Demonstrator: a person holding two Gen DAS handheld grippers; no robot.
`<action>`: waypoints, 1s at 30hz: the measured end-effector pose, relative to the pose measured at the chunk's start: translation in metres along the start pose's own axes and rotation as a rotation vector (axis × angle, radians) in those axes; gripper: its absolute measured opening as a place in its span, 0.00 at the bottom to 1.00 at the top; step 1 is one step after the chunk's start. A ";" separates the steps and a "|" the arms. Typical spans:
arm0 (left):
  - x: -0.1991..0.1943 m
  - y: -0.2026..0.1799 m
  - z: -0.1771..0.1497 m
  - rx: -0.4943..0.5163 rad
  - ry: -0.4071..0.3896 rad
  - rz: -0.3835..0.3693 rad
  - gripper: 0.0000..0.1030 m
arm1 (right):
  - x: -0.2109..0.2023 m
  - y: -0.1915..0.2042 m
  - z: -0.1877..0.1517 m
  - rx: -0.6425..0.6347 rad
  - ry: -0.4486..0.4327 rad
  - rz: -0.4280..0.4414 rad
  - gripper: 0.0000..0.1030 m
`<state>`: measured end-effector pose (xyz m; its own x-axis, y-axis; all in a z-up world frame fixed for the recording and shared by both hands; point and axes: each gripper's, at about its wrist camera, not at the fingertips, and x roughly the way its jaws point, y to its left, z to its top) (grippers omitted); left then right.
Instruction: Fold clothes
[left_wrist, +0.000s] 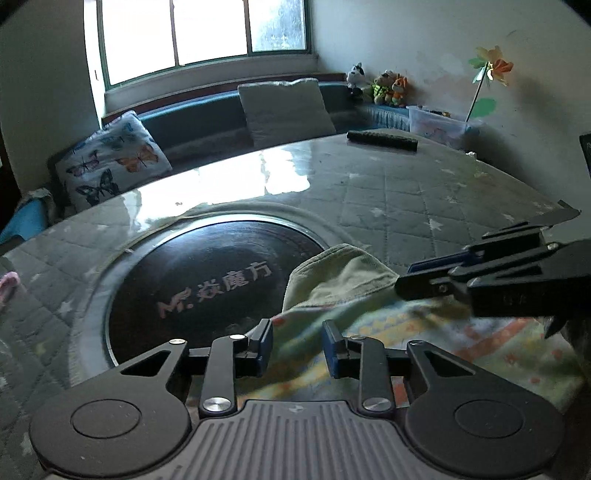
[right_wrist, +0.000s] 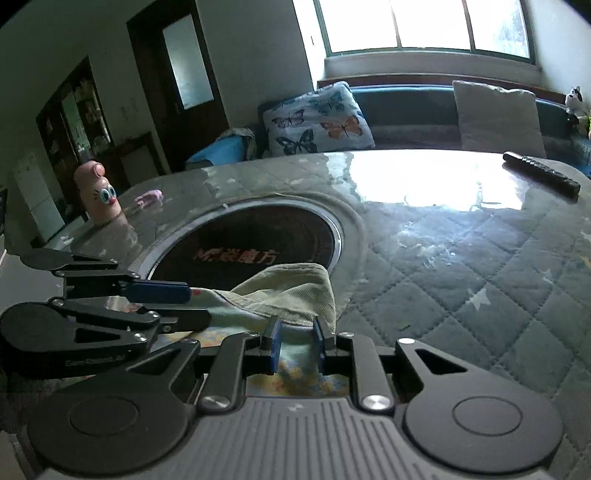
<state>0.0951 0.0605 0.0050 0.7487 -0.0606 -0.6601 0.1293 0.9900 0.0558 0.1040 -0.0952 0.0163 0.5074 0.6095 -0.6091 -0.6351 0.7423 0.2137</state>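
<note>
A small garment (left_wrist: 343, 280) lies on the table, pale green ribbed fabric at its far edge and a pastel pattern nearer me. It partly covers the dark round hotplate (left_wrist: 207, 284). My left gripper (left_wrist: 298, 345) hovers low over the patterned part, open by a moderate gap, with cloth showing between its blue pads. My right gripper (right_wrist: 296, 345) is open too, and the green ribbed edge (right_wrist: 295, 291) runs into its gap. Each gripper shows from the side in the other's view: the right gripper (left_wrist: 410, 277) at the garment's right edge, the left gripper (right_wrist: 192, 304) at its left.
The table (right_wrist: 461, 280) has a quilted grey cover under clear film. A black remote (right_wrist: 541, 173) lies at the far right, and a pink bottle with cartoon eyes (right_wrist: 98, 195) and a small pink item (right_wrist: 149, 196) at the left. A cushioned bench (left_wrist: 207, 122) runs behind.
</note>
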 end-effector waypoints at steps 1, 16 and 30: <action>0.004 0.001 0.001 -0.008 0.007 0.001 0.31 | 0.003 0.000 0.001 -0.002 0.006 -0.001 0.17; 0.017 0.010 0.001 -0.059 0.040 0.000 0.32 | -0.005 0.031 -0.004 -0.168 -0.001 0.032 0.17; 0.013 0.002 0.000 -0.036 0.023 0.027 0.33 | -0.038 0.083 -0.048 -0.328 0.026 0.131 0.18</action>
<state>0.1050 0.0620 -0.0033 0.7362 -0.0307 -0.6761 0.0848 0.9953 0.0471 0.0041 -0.0707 0.0204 0.3969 0.6836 -0.6125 -0.8492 0.5267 0.0375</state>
